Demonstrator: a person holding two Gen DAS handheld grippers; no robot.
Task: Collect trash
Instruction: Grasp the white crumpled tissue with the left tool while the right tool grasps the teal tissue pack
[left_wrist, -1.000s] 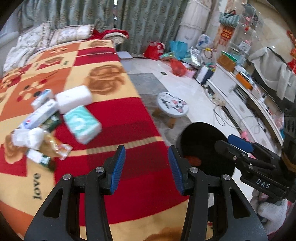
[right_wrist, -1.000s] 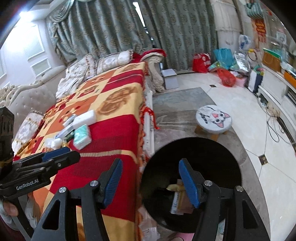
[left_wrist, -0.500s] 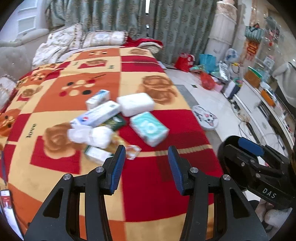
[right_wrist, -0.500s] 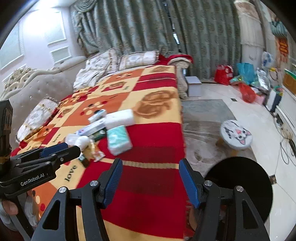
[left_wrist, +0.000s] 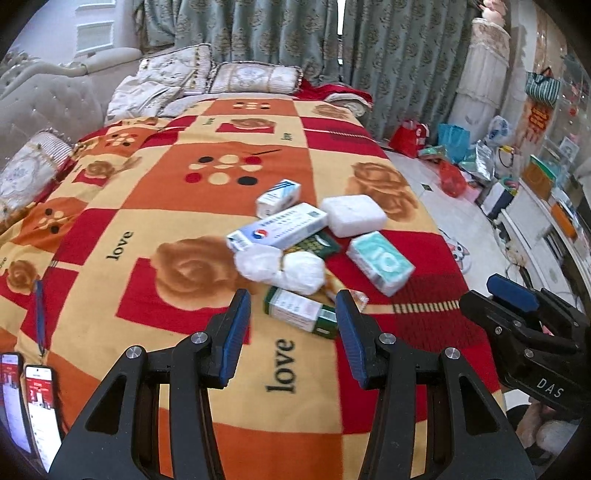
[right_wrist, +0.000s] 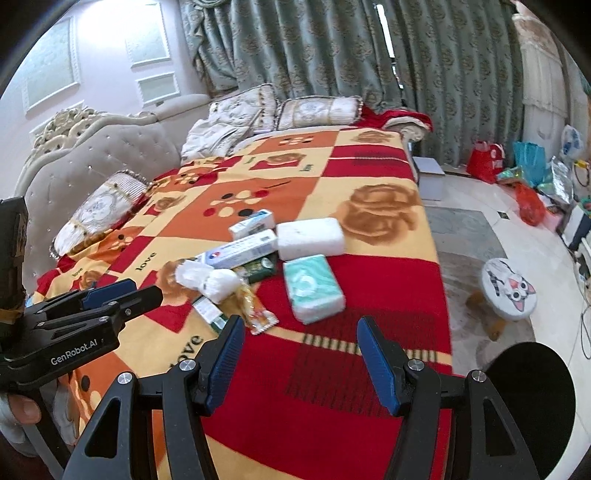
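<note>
Trash pile on the patterned blanket, just ahead of both grippers. Nearest the left gripper: a green-and-white carton, lying directly beyond the gap between the blue pads, apart from them. Behind that, two crumpled white wads, touching each other; further on, a long white box with a red-and-blue mark, a small blue-striped box at the far end, a white foam block to the right of those. A dark green packet half buried under the long box. To the right of the left gripper's line, a teal tissue pack, a little apart from the wads.

From the right wrist view, the same heap ahead and to the left of the right gripper: a clear snack wrapper just beyond the left pad, the teal tissue pack straight ahead between the pads' lines, well short of contact.

Left gripper: jaws partly open, empty. Right gripper: jaws partly open, a little wider, empty as well; nothing touching either set of pads.

Outward: black round bin low on the right of the right gripper, on the floor beside the bed. Cat-face stool further out on the tiles. Two phones at the left gripper's lower left. Pillows and curtains at the far end.
</note>
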